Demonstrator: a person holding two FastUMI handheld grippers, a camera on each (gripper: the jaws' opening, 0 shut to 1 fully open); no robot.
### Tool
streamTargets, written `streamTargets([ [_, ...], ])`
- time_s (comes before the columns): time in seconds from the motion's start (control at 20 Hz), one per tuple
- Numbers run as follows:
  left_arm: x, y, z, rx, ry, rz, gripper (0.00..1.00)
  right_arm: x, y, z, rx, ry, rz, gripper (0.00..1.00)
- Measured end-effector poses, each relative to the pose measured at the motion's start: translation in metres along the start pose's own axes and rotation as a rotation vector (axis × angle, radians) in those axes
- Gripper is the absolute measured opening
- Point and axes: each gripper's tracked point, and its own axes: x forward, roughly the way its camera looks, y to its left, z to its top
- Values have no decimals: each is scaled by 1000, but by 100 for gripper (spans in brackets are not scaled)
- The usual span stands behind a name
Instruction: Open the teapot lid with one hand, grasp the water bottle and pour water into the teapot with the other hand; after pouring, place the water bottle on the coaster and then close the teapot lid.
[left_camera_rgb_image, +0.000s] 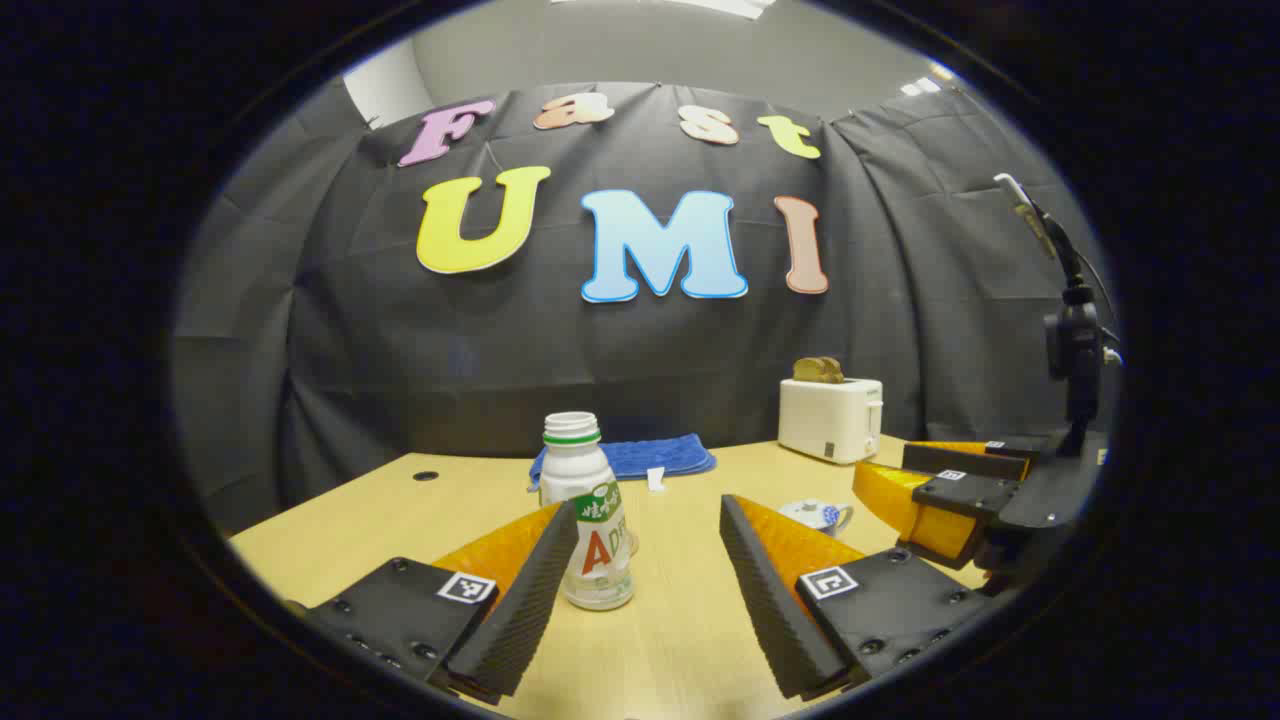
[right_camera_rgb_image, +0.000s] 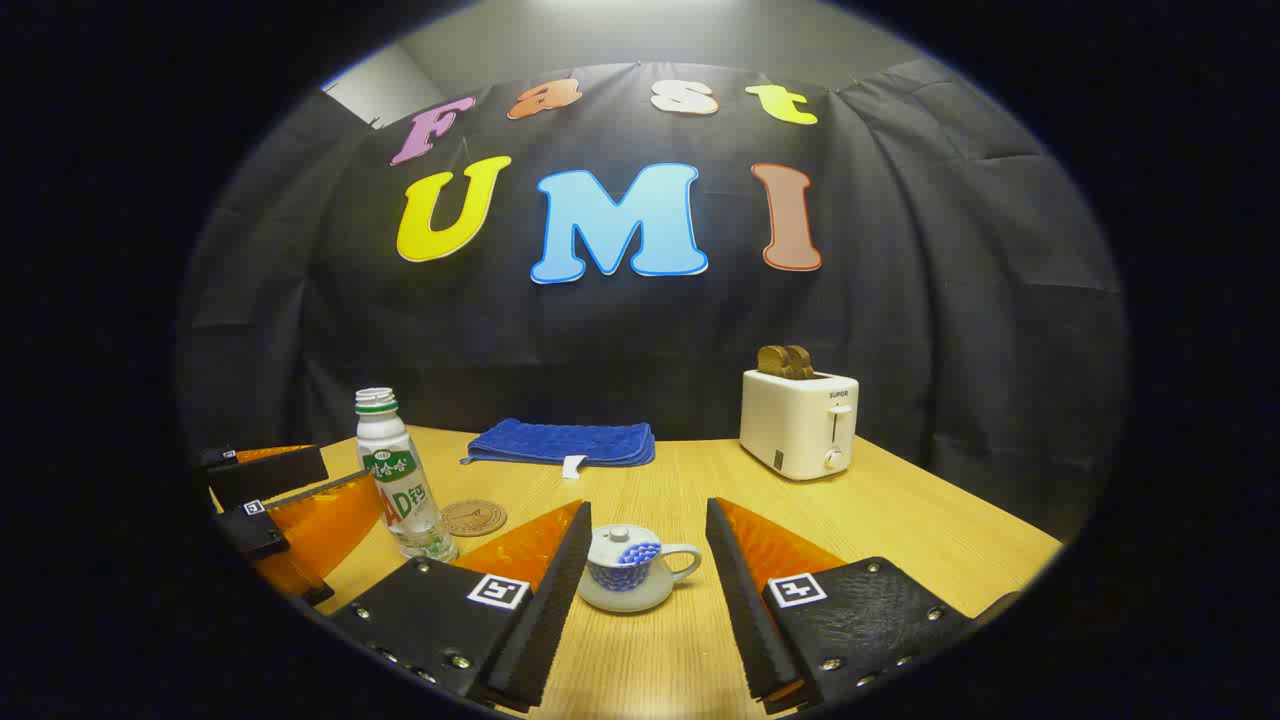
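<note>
A white uncapped water bottle (left_camera_rgb_image: 587, 515) with a green and red label stands on the wooden table (left_camera_rgb_image: 680, 640), just ahead of my open left gripper (left_camera_rgb_image: 648, 540) and close to its left finger. In the right gripper view the bottle (right_camera_rgb_image: 398, 478) stands left of a round cork coaster (right_camera_rgb_image: 474, 517). A small white teapot (right_camera_rgb_image: 627, 570) with a blue pattern and its lid (right_camera_rgb_image: 622, 537) on sits between the fingers of my open right gripper (right_camera_rgb_image: 646, 555). In the left gripper view the teapot (left_camera_rgb_image: 820, 514) peeks out past the right finger, near the right gripper (left_camera_rgb_image: 940, 490).
A folded blue cloth (right_camera_rgb_image: 565, 442) lies at the table's back. A white toaster (right_camera_rgb_image: 800, 420) with bread slices stands at the back right. A black camera stand (left_camera_rgb_image: 1070, 340) rises at the right edge of the left gripper view. The left gripper (right_camera_rgb_image: 280, 510) appears at the left.
</note>
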Motion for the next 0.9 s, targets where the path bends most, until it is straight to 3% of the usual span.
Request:
streamTargets([
  [0.6,-3,13,-4,-41,8,11,100,18,13,-12,-44,40,26,72],
  [0.65,-1,14,-2,-45,8,11,89,20,13,-13,-46,44,26,72],
  [0.8,-3,18,-5,-56,9,17,100,30,16,-17,-58,54,24,72],
  [0.9,-2,21,-4,-63,9,20,100,38,16,-20,-71,60,19,72],
])
